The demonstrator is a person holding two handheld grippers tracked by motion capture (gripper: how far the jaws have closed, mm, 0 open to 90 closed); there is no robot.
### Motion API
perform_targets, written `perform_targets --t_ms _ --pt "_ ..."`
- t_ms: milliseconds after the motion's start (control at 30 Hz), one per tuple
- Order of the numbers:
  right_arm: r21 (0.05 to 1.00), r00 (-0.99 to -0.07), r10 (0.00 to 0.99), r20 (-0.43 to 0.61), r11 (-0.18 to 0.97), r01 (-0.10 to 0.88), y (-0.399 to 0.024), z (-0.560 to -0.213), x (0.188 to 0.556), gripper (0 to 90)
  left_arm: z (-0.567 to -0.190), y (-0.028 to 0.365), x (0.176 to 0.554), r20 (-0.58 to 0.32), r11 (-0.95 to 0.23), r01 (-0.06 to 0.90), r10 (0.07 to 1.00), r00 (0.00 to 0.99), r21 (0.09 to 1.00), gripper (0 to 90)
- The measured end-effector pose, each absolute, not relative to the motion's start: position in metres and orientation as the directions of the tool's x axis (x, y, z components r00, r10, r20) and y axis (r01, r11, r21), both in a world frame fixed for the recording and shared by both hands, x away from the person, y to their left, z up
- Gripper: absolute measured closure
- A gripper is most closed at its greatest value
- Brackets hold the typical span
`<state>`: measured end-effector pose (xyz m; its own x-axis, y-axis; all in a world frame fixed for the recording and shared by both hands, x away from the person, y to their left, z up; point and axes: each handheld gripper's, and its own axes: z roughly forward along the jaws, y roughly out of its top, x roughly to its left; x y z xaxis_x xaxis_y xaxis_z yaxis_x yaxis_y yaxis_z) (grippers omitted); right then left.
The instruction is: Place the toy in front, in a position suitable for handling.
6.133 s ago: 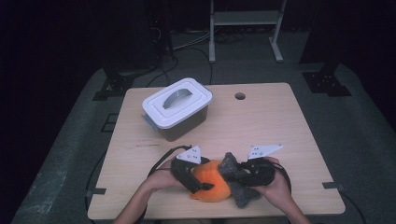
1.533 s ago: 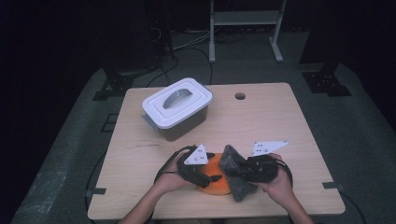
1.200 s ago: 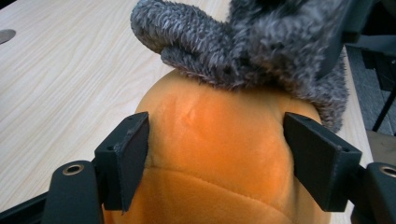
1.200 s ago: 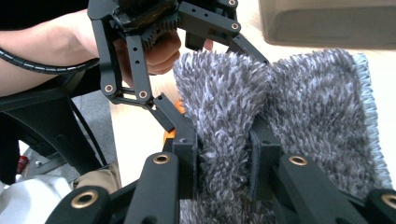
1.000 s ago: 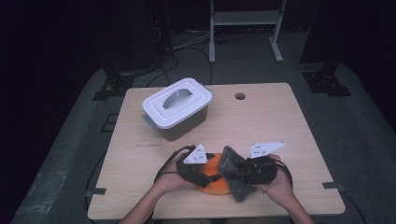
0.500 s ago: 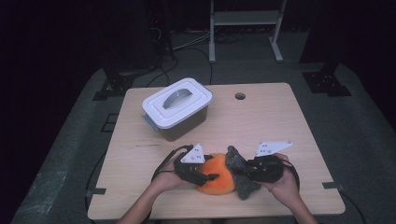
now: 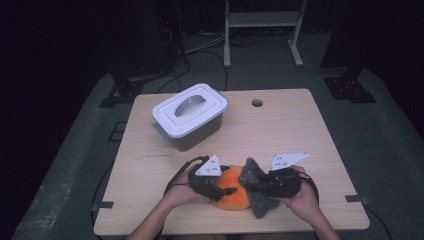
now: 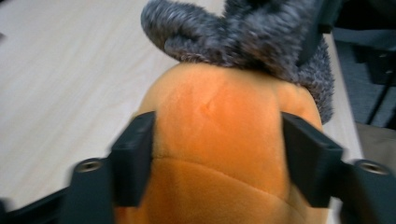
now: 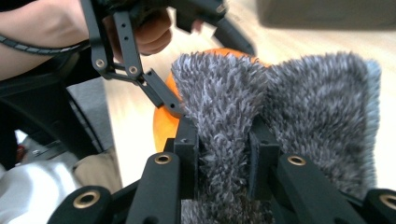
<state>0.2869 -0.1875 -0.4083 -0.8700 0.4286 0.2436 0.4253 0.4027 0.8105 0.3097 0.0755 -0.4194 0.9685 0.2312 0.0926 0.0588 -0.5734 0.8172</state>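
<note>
An orange plush ball [image 7: 233, 196] lies near the table's front edge with a grey fuzzy cloth [image 7: 251, 172] bunched against its right side. My left gripper [image 7: 227, 191] comes in from the left. In the left gripper view its jaws have just been closing and now press both flanks of the orange plush [image 8: 215, 102], with the grey cloth [image 8: 243, 37] beyond. My right gripper [image 7: 257, 185] comes from the right. In the right gripper view it [image 9: 223, 149] is shut on a fold of the grey cloth [image 9: 317, 107], and the orange plush [image 9: 162, 126] peeks out behind.
A grey storage box with a white handled lid [image 7: 189, 115] stands at the back left of the wooden table [image 7: 300, 135]. A small round hole [image 7: 257, 103] sits near the far edge. Black cables loop beside both hands.
The grey cloth has shifted slightly right with my right gripper, so more of the orange plush shows. Both hands have stayed almost where they were.
</note>
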Motion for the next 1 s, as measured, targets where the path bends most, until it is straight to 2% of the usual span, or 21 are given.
perform_targets --t_ms 67,167,300,367,433,500,533,700,767,933,1000 --pt "0.825 -0.864 0.451 0.226 0.383 0.416 -0.188 -0.403 0.289 70.0 -0.417 0.076 0.308 0.127 -0.550 0.037 0.257 0.958 0.834 38.8" --pt "0.851 -0.858 0.464 0.221 0.338 0.402 -0.189 -0.395 0.293 70.0 -0.413 0.073 0.304 0.224 -0.535 -0.039 0.285 0.932 0.844 39.7" --pt "0.851 -0.846 0.478 0.235 0.319 0.417 -0.189 -0.399 0.299 69.8 -0.416 0.071 0.305 0.196 -0.547 -0.020 0.265 0.944 0.837 33.5" --pt "0.839 -0.852 0.451 0.264 0.329 0.434 -0.187 -0.407 0.299 69.6 -0.414 0.072 0.307 0.148 -0.535 0.024 0.277 0.949 0.845 21.2" --pt "0.836 -0.870 0.418 0.262 0.352 0.421 -0.183 -0.407 0.297 69.6 -0.413 0.072 0.310 0.097 -0.520 0.065 0.277 0.956 0.852 17.3" --pt "0.836 -0.891 0.373 0.258 0.377 0.399 -0.176 -0.404 0.292 69.6 -0.415 0.073 0.311 0.086 -0.536 0.072 0.263 0.961 0.841 18.5" --pt "0.834 -0.896 0.374 0.238 0.394 0.387 -0.174 -0.404 0.291 69.7 -0.416 0.074 0.310 0.092 -0.539 0.063 0.257 0.962 0.840 23.6" --pt "0.829 -0.884 0.408 0.229 0.394 0.396 -0.184 -0.408 0.292 70.2 -0.414 0.080 0.310 0.078 -0.549 0.070 0.242 0.967 0.833 29.7" --pt "0.818 -0.860 0.457 0.228 0.389 0.423 -0.193 -0.411 0.295 70.3 -0.414 0.082 0.310 0.073 -0.549 0.071 0.235 0.969 0.833 31.6" --pt "0.842 -0.859 0.449 0.247 0.340 0.420 -0.193 -0.405 0.293 69.9 -0.409 0.081 0.308 0.074 -0.565 0.054 0.202 0.976 0.824 31.2" --pt "0.837 -0.873 0.426 0.237 0.368 0.406 -0.186 -0.407 0.292 69.5 -0.407 0.082 0.309 0.065 -0.557 0.063 0.206 0.976 0.828 26.3"
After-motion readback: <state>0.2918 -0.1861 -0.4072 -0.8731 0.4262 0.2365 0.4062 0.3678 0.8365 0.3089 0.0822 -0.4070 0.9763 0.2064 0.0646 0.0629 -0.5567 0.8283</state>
